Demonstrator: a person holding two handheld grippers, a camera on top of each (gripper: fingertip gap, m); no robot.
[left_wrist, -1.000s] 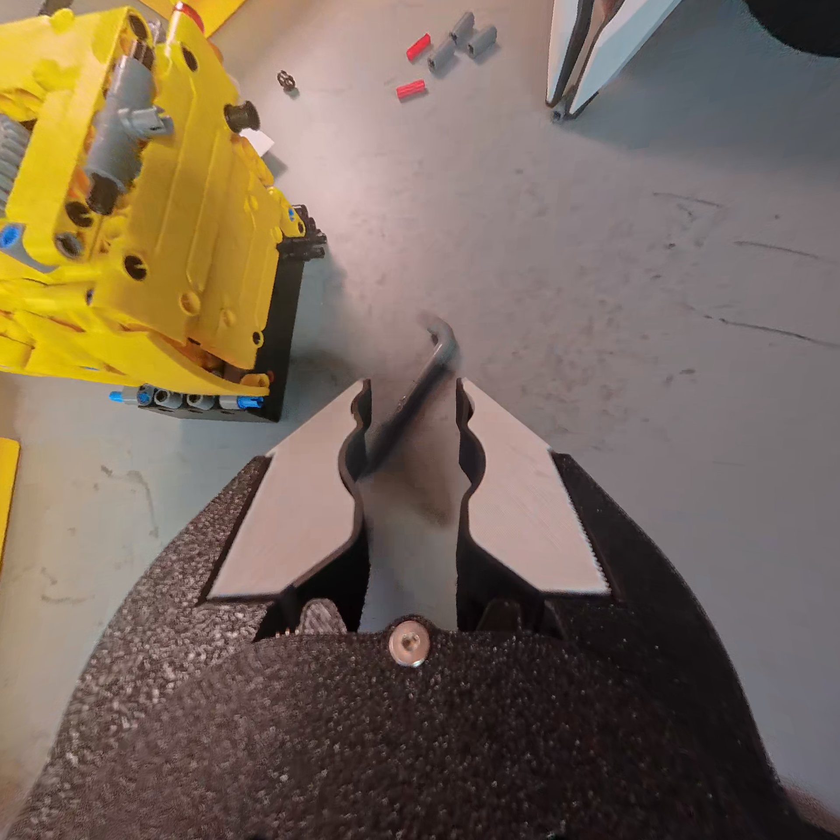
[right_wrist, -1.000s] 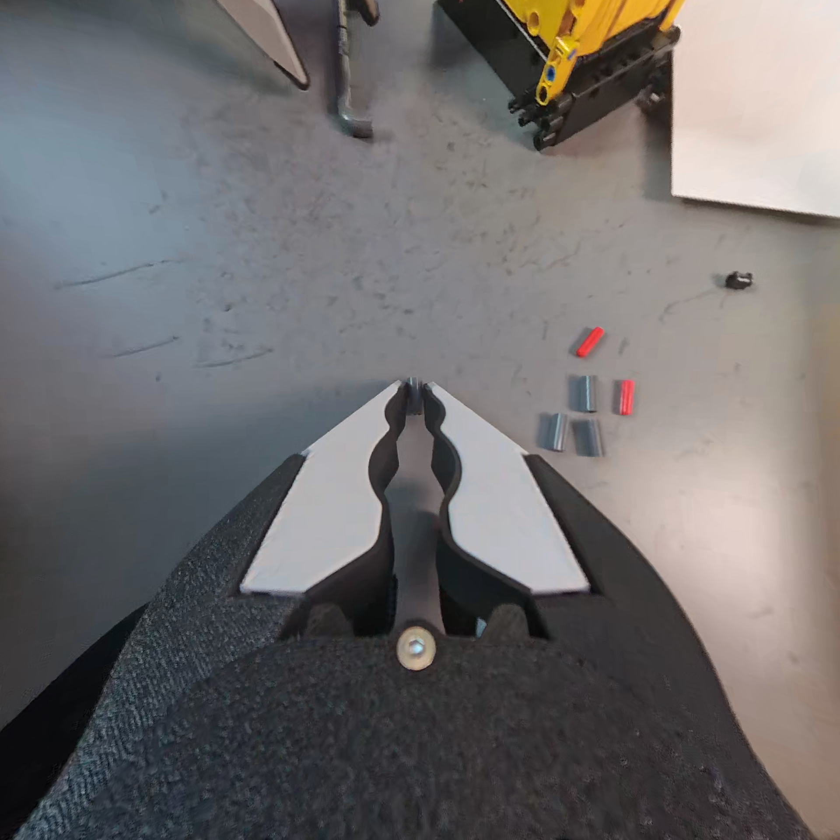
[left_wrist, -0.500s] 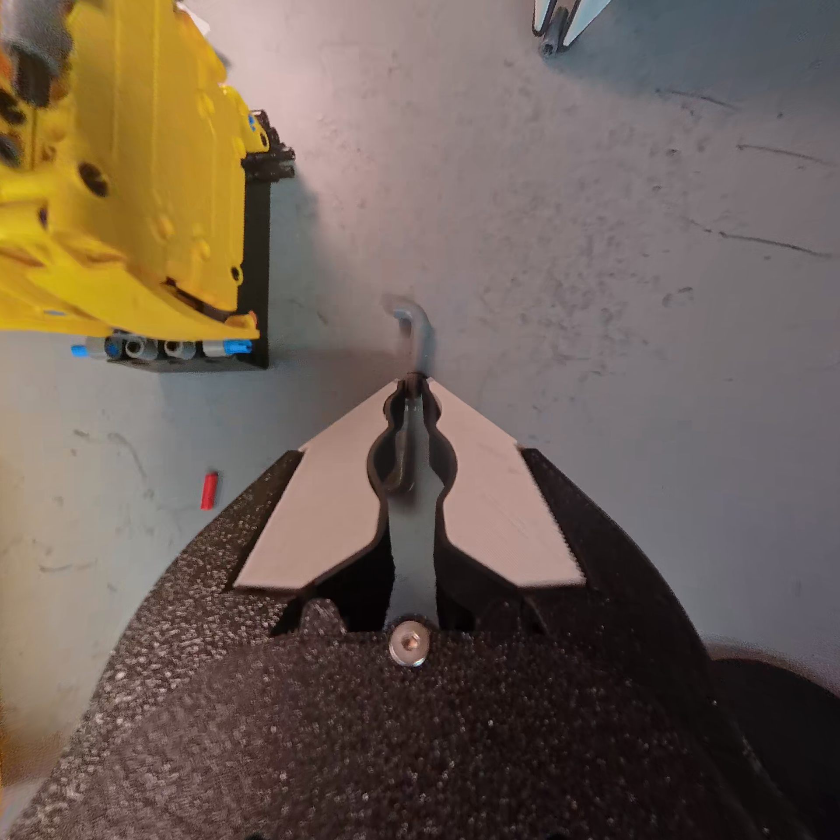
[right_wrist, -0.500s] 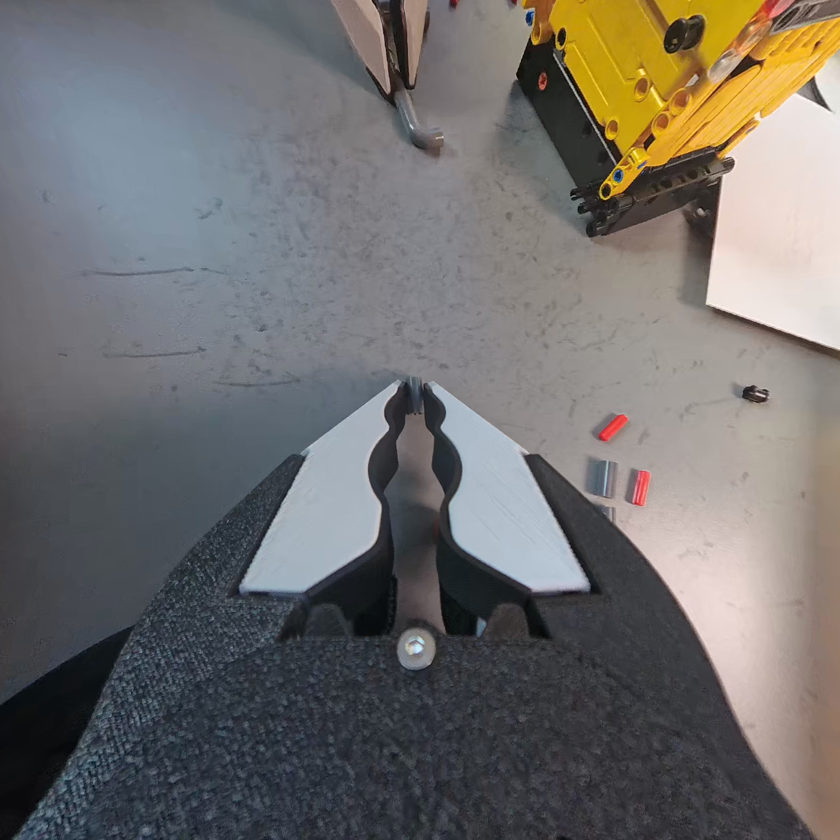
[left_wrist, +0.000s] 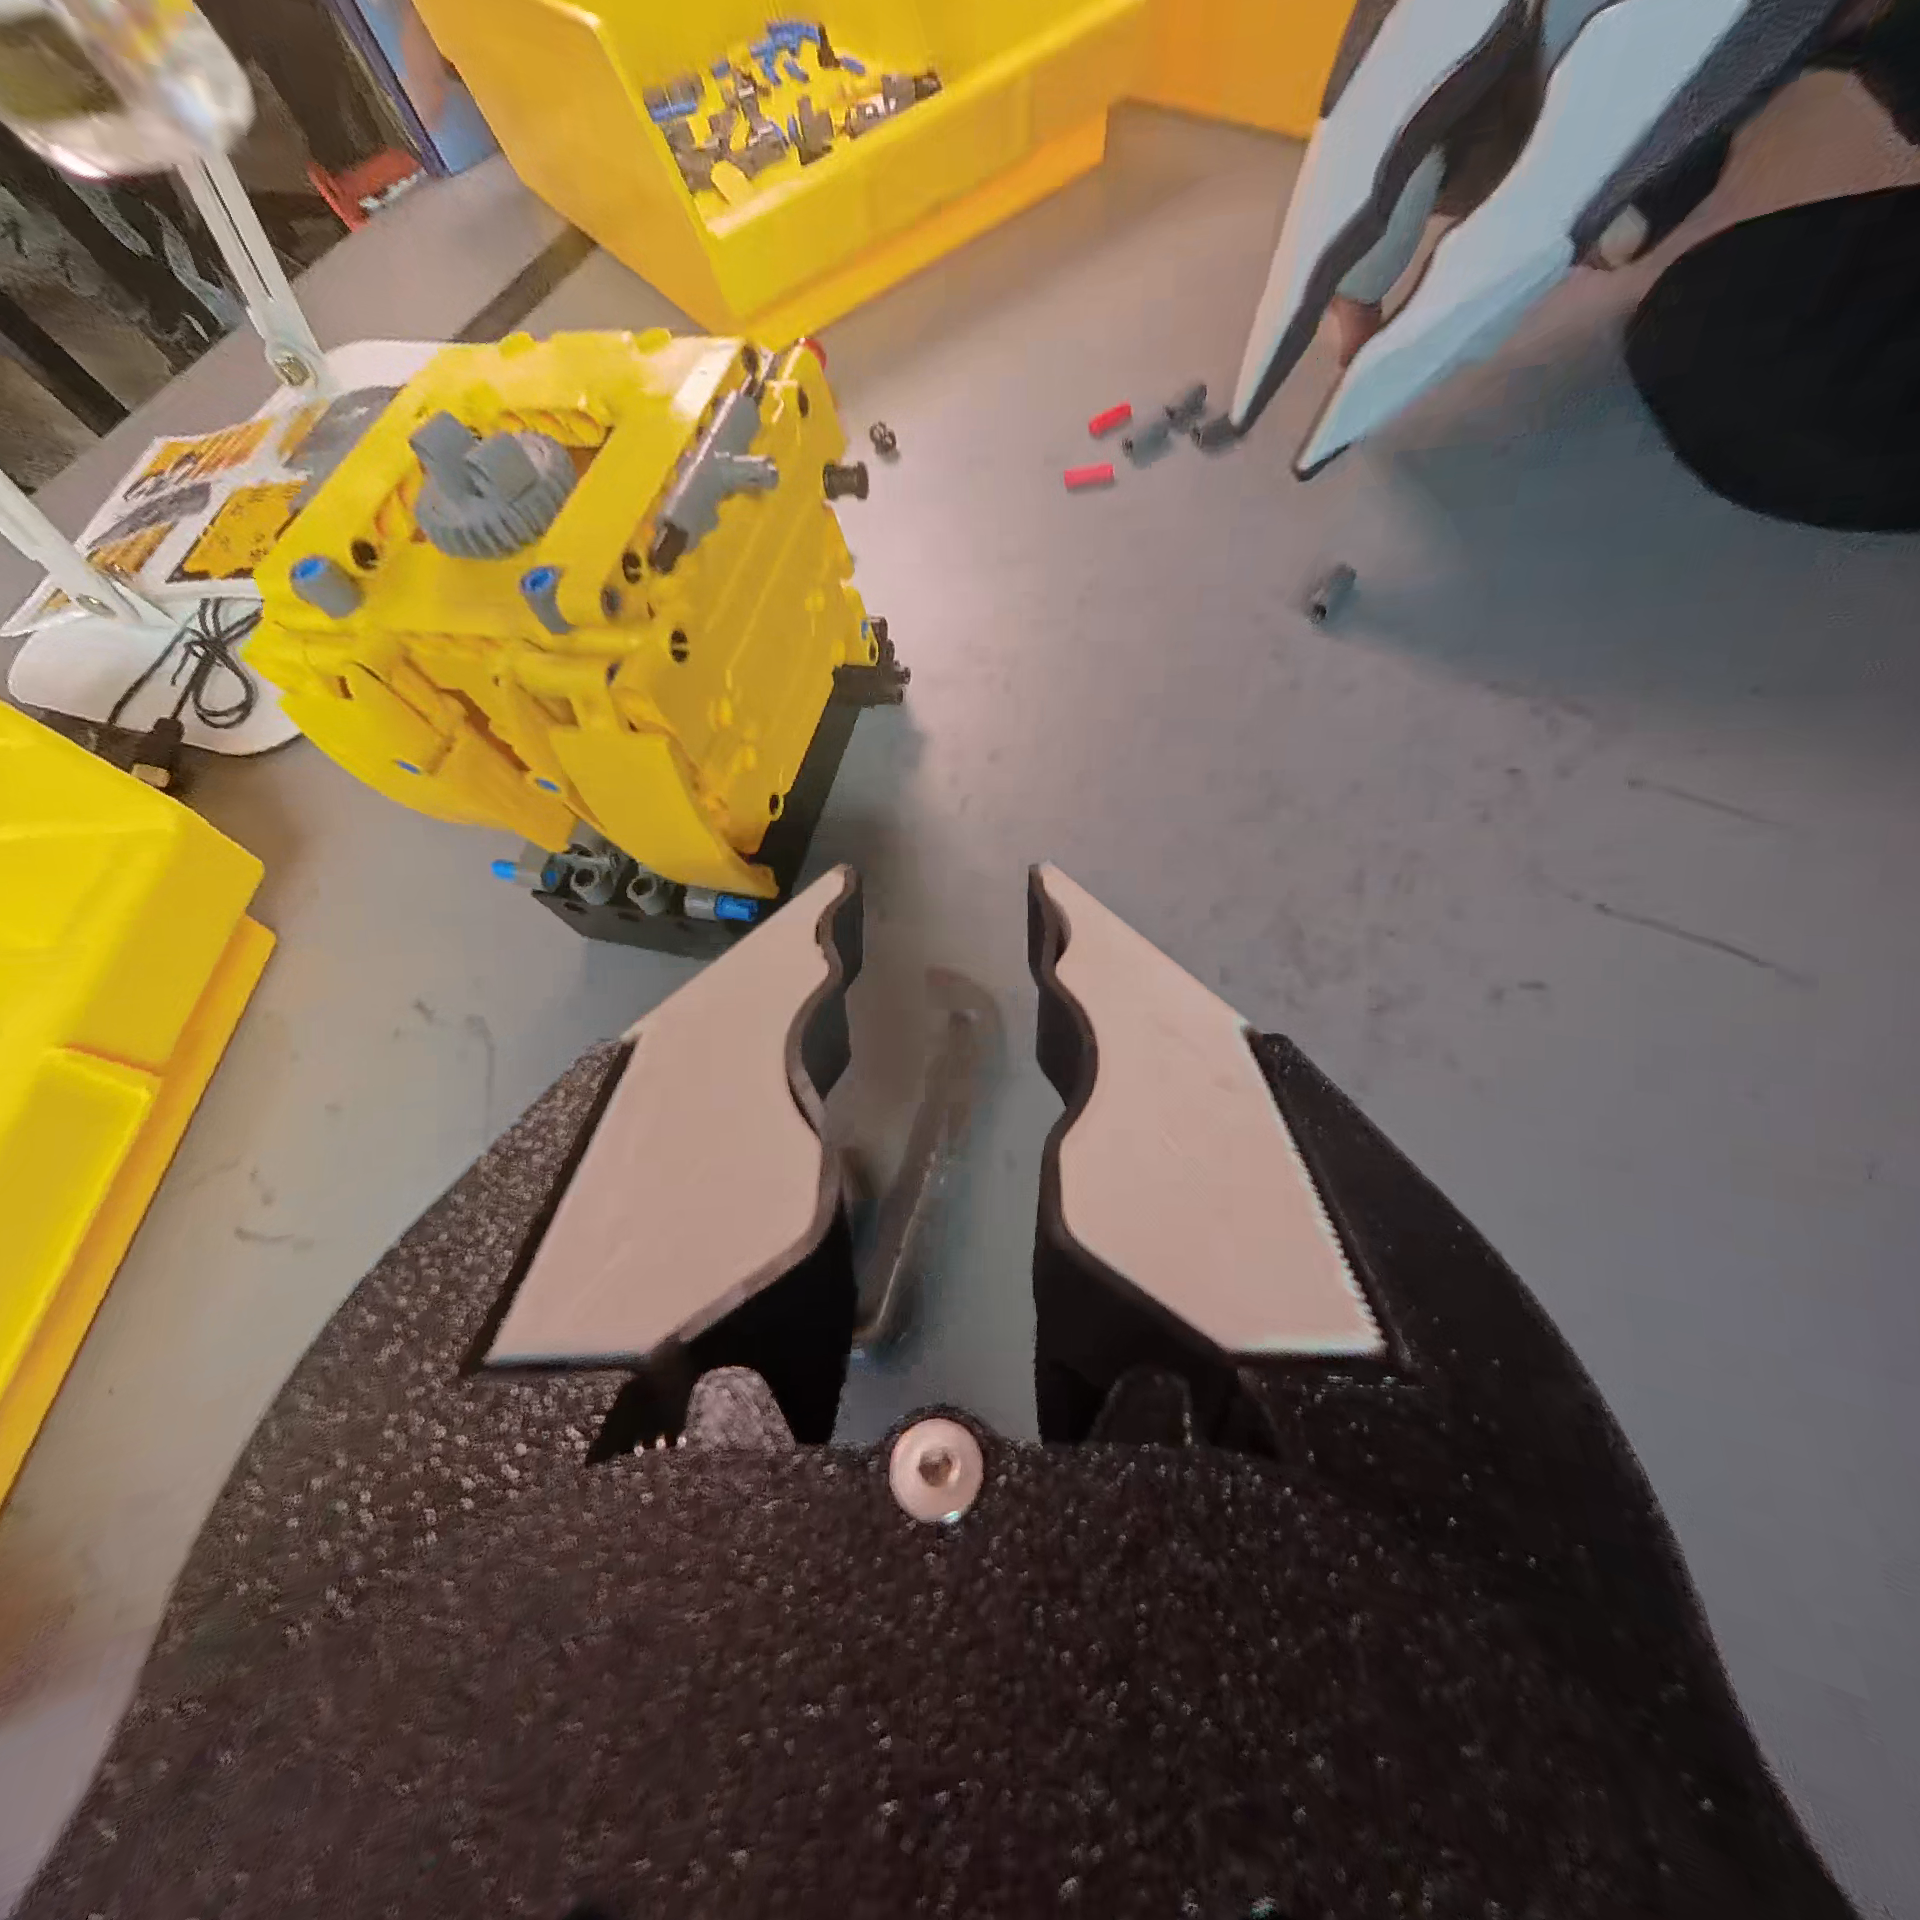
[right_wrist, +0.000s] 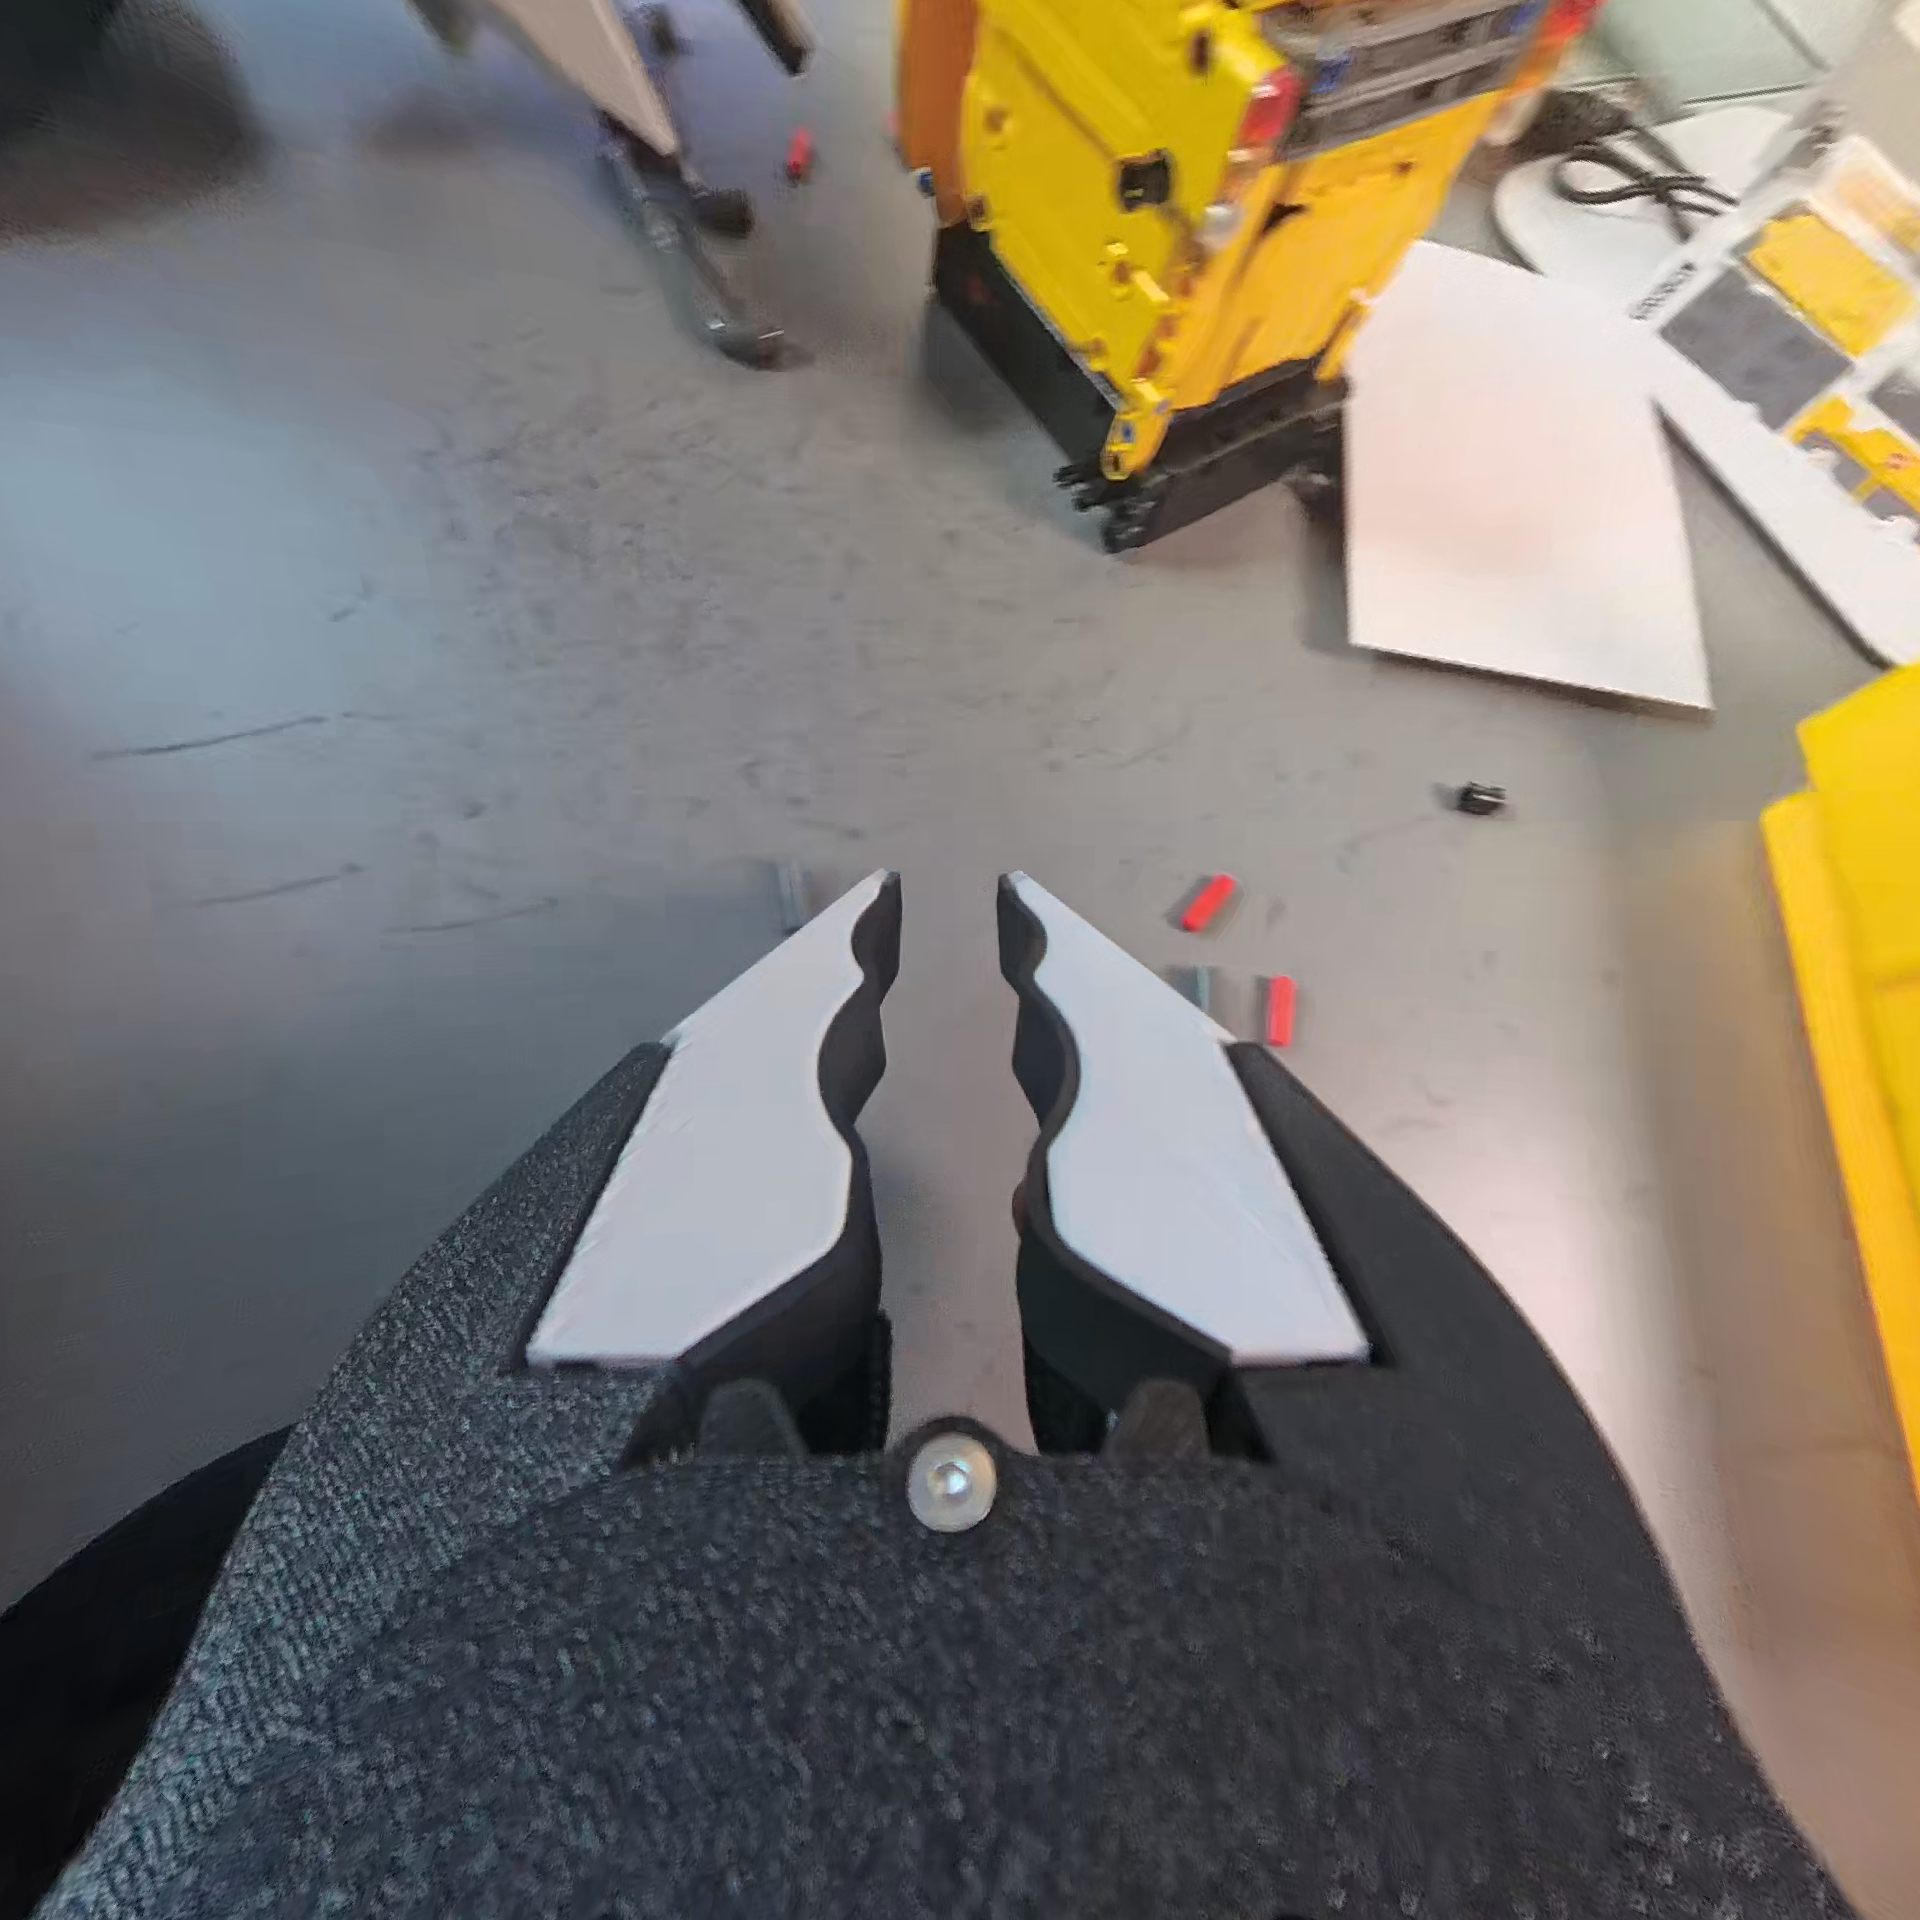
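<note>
Two claws hang over a scuffed grey bench (left_wrist: 1403, 831), and neither grips anything. The left claw (left_wrist: 942, 883) has its jaws well apart. A thin grey bent rod (left_wrist: 935, 1122) lies lengthwise in the gap between them, blurred. It may brush the inner face of one finger low down, but I cannot tell whether it lies on the bench or is just clear of it. In the right wrist view the same rod shows just under that claw's tips, with nothing closed round it.

The right claw (right_wrist: 948, 883) is empty, its jaws a moderate gap apart and tipped down close to the bench. Nearest to it is a short grey sleeve (right_wrist: 790, 888), just beside one fingertip and outside the gap. On its other side lie two red pins (right_wrist: 1205, 899) and another grey sleeve (right_wrist: 1195, 982), loose and near each other, with a small black piece (right_wrist: 1481, 798) farther off.

A big yellow brick model (left_wrist: 582, 644) on a black base stands just beside the left claw, apart from both. Behind it, toward the bench's far edge, sits a yellow bin (left_wrist: 935, 208) of small parts. A white sheet (right_wrist: 1507, 499) and a printed booklet (right_wrist: 1818, 312) lie flat beside the model.
</note>
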